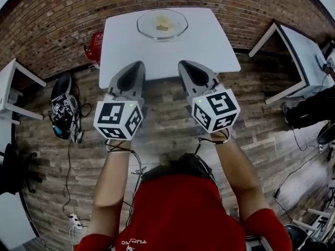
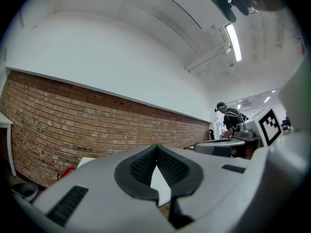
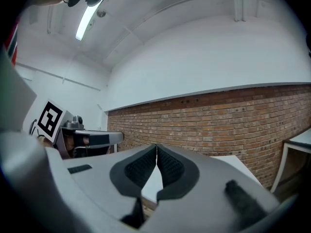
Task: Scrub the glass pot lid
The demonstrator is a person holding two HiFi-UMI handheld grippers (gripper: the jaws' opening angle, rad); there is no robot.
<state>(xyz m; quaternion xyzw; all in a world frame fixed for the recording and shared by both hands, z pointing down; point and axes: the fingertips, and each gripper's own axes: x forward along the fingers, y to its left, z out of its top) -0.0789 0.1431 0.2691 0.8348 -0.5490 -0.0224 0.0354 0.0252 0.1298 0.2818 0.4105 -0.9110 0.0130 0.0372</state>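
Glass pot lid (image 1: pixel 162 23) at far side of white worktop (image 1: pixel 209 48), left tongs (image 1: pixel 139 65) and right tongs (image 1: pixel 183 64) pinched closed, empty

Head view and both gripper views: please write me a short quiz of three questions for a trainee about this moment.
1. True or false: the left gripper is shut on the glass pot lid.
2. Where does the lid lie? A) on the white table B) inside a sink C) on a chair.
3. Fill in: the jaws of the right gripper are ____, with nothing between them.
Key: 1 false; 2 A; 3 shut.
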